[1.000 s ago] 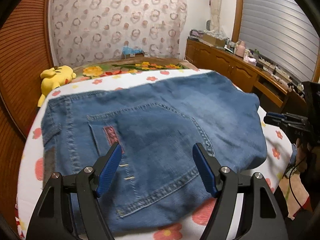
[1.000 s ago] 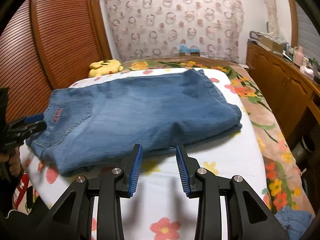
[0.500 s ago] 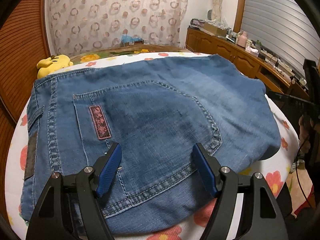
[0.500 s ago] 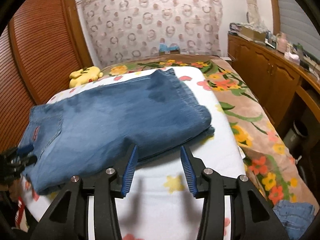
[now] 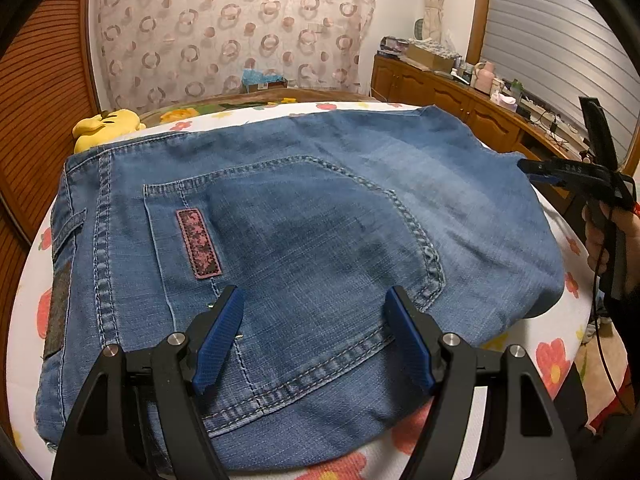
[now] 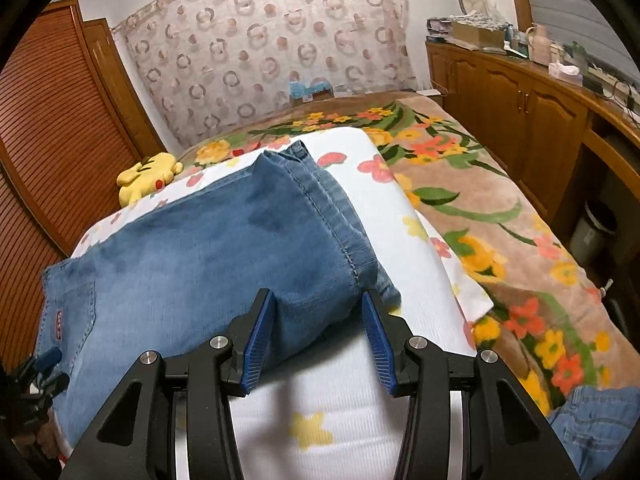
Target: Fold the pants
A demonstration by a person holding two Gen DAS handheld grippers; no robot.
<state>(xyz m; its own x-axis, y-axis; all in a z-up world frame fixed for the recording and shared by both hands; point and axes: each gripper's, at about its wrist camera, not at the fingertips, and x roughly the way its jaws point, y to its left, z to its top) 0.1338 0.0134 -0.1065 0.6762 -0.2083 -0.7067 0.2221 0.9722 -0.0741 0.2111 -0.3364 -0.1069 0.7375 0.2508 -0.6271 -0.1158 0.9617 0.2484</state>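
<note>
A: Location of jeans (image 5: 304, 240)?
B: Folded lengthwise, flat on white floral sheet (image 6: 384, 184), directly ahead of both grippers. Back pocket (image 5: 296, 220) and pink label (image 5: 199, 243) just beyond left gripper (image 5: 314, 336); hem edge (image 6: 340, 220) between and just beyond fingers of right gripper (image 6: 318, 340).

A: Change over last second?
B: Both grippers closer to denim. Left now over seat area, spread wide, nothing held. Right advanced from bare sheet to leg-end corner, set at medium width, straddling corner, not yet clamped. Probable meaning: pickup of leg end for crosswise fold toward waistband.

A: Edges and clearance?
B: Sheet edge close right of right gripper, floral blanket (image 6: 500, 216) beyond. Bare sheet below denim. Yellow plush toy (image 6: 148, 176) far ahead-left, well apart.
</note>
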